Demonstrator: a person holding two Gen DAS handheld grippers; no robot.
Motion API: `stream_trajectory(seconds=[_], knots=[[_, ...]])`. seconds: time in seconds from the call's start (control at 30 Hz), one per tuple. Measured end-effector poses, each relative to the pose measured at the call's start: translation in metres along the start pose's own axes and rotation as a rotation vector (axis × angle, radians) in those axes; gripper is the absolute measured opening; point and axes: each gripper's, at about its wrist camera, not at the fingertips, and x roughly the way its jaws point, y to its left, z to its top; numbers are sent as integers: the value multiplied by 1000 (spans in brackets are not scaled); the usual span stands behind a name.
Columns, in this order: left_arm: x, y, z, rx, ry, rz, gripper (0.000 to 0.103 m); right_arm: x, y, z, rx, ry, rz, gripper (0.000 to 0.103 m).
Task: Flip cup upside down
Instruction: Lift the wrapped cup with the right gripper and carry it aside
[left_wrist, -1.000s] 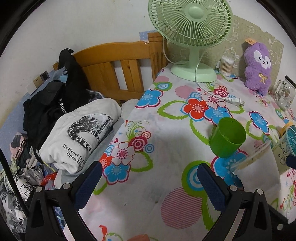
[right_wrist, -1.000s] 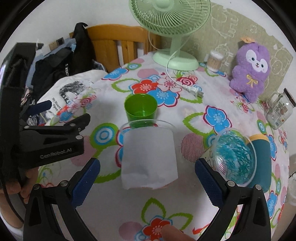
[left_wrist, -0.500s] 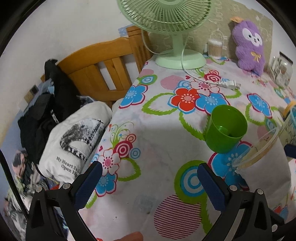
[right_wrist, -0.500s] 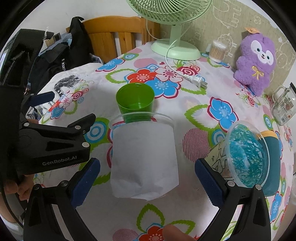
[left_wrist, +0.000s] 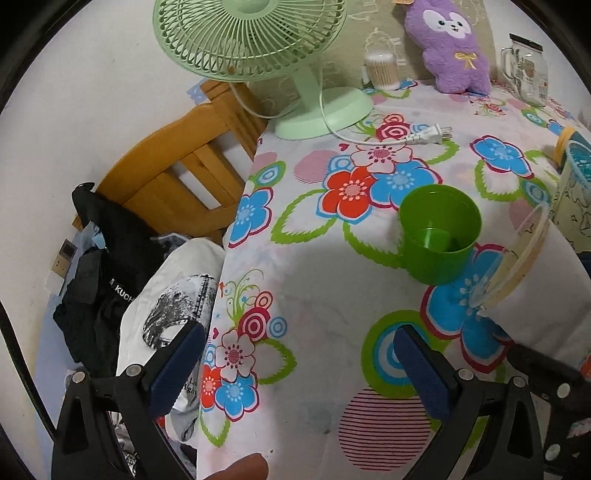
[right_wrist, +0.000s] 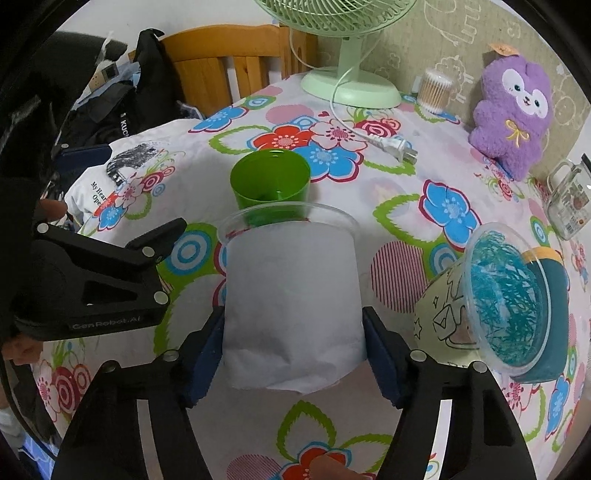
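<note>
Hovering low over the flowered tablecloth (left_wrist: 295, 302), left gripper (left_wrist: 295, 365) spread wide, holding nothing. Beyond it, green cup (right_wrist: 269, 184) standing upright. Clamped on the paper-wrapped clear cup (right_wrist: 291, 306) near mid-table, right gripper (right_wrist: 293, 345), pads pressing both sides.
</note>
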Motion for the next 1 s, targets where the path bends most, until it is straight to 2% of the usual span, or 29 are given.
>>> stream_trajectory(seconds=[0.63,1.0], knots=[[-25,-13,-10,132,-13,-21,103,-31,1,-24,-2,-24,-28,72],[-58,-46,-22,229,-46,-70,103,-75,-8,-64,27,-53,-53,72]])
